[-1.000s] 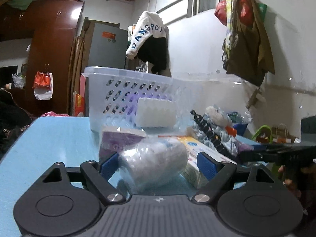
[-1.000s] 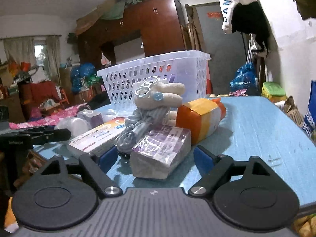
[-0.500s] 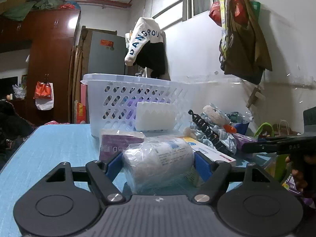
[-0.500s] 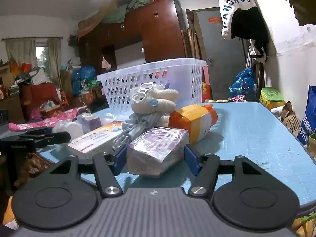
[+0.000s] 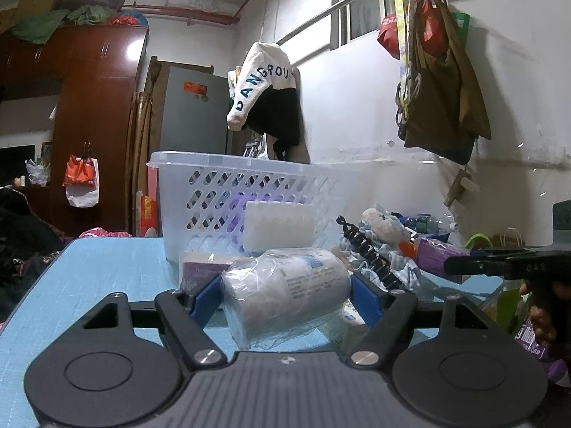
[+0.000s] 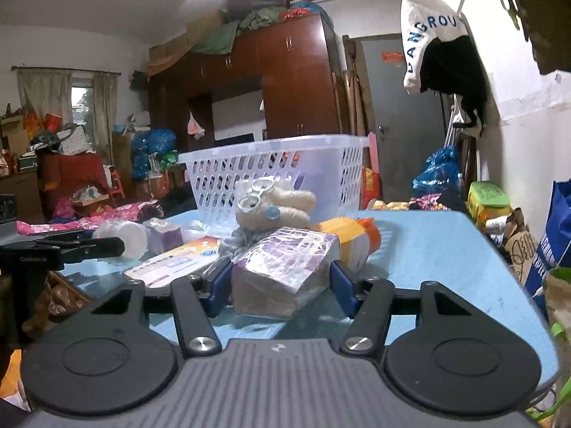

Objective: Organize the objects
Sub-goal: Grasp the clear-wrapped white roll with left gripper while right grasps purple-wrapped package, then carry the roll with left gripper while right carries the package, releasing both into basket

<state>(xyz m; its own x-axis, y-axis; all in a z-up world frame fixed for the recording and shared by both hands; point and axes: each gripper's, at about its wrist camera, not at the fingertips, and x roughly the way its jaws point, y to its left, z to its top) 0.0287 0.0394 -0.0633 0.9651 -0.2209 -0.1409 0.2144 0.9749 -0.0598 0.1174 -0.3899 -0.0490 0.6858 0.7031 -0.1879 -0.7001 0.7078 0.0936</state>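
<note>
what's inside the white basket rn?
Through the white basket lattice: a white block and something purple. The walls hide its floor and anything else in there.

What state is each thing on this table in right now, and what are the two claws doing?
Left gripper: shut on the plastic-wrapped roll.
Right gripper: shut on the purple packet, which is tilted.
White basket: upright on the blue table, a purple item showing through its holes.
Orange bottle: lying on its side.
Flat box: lying flat.
</note>
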